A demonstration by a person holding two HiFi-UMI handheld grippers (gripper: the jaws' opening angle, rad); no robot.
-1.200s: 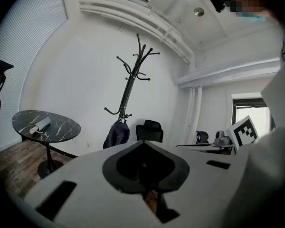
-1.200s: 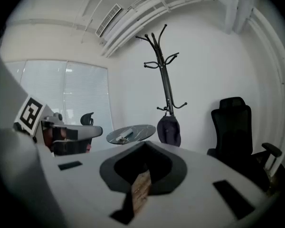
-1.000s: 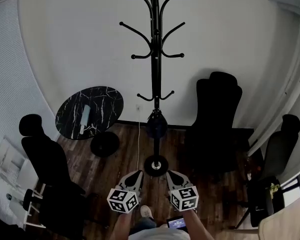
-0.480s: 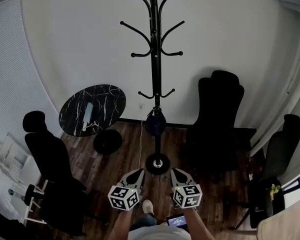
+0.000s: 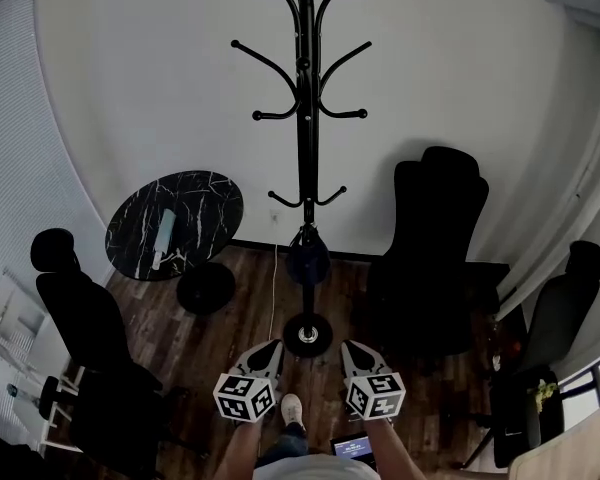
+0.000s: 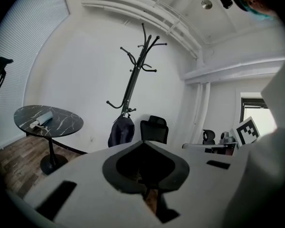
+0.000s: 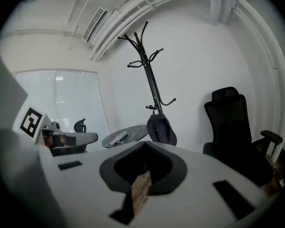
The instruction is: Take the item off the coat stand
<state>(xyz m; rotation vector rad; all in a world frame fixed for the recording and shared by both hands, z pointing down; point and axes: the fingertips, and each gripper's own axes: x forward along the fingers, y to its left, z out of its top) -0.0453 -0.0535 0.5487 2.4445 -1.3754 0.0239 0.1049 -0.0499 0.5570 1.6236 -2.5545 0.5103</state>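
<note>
Dark bag point(image 5: 308, 260): hangs low on the pole of the coat stand, under its lowest hooks, just above the base.
Coat stand point(image 5: 305, 118): black, upright against the white wall.
Office chair point(image 5: 435, 238): black, right of the stand.
Round counter point(image 5: 200, 218): dark marble, left of the stand.
Left gripper point(image 5: 273, 346), right gripper point(image 5: 348, 348): low before the base, well apart from the bag; both jaws clenched, holding nothing.

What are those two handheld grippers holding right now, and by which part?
Nothing. The left gripper and right gripper are both shut with empty fingers; the dark item hangs on the coat stand, untouched.
</note>
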